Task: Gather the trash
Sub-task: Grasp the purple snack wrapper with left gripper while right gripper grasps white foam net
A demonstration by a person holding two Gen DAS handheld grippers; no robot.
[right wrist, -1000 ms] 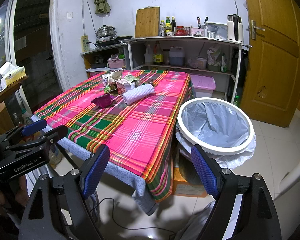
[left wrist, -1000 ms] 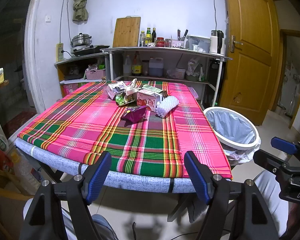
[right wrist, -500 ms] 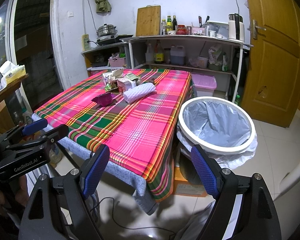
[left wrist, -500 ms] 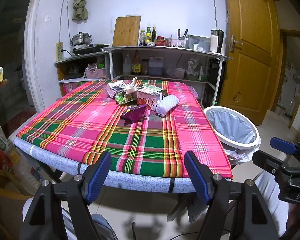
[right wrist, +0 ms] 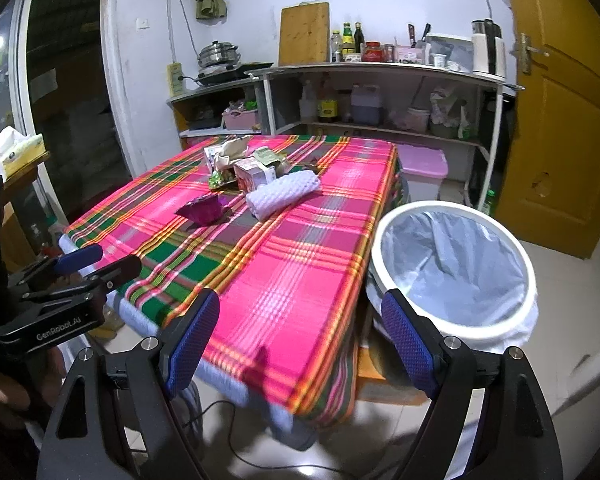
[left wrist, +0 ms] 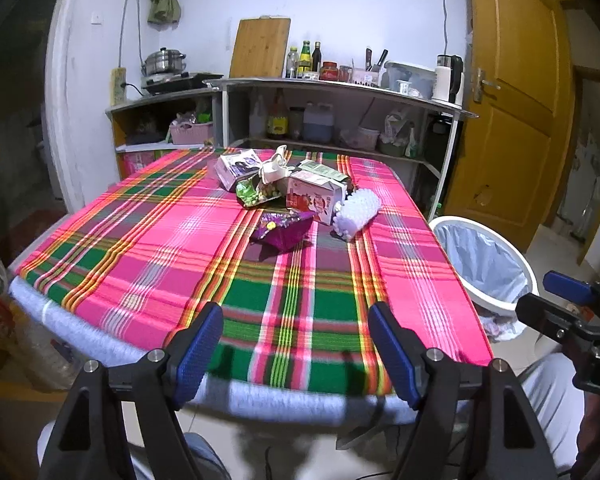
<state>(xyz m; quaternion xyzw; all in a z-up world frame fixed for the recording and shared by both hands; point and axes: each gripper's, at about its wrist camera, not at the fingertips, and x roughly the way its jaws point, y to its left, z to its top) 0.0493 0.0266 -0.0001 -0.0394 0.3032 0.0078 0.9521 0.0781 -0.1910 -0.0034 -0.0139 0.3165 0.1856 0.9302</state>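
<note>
We are holding the left gripper [left wrist: 296, 344] with its blue-padded jaws standing wide apart and nothing between them, hovering at the near edge of the table [left wrist: 100, 344]. We are holding the right gripper [right wrist: 300, 344] the same way, jaws spread and gripping nothing, over the table's near right corner; the left gripper is also showing at the left edge of the right wrist view, and the right one at the right edge of the left wrist view.

Beyond the fingers, a pink-and-green plaid tablecloth [left wrist: 204, 240] is covering the table. The trash is lying in a cluster toward the far middle of the cloth, well apart from both grippers. Nearest to us in that cluster a crumpled purple wrapper [left wrist: 282, 230] is sitting, with a roll of white bubble wrap [left wrist: 358, 210] just to its right. Behind them a red-and-white carton [left wrist: 316, 198] is lying on its side, touching a green snack bag [left wrist: 256, 192], and a white box [left wrist: 236, 168] and a crumpled pale paper [left wrist: 274, 166] are resting at the back.

On the floor just beside the table's right edge, a white-rimmed trash bin [right wrist: 452, 272] lined with a pale blue bag is standing open. Shelves [left wrist: 340, 88] crowded with bottles and jars are lining the back wall, beside a wooden door [left wrist: 512, 100].
</note>
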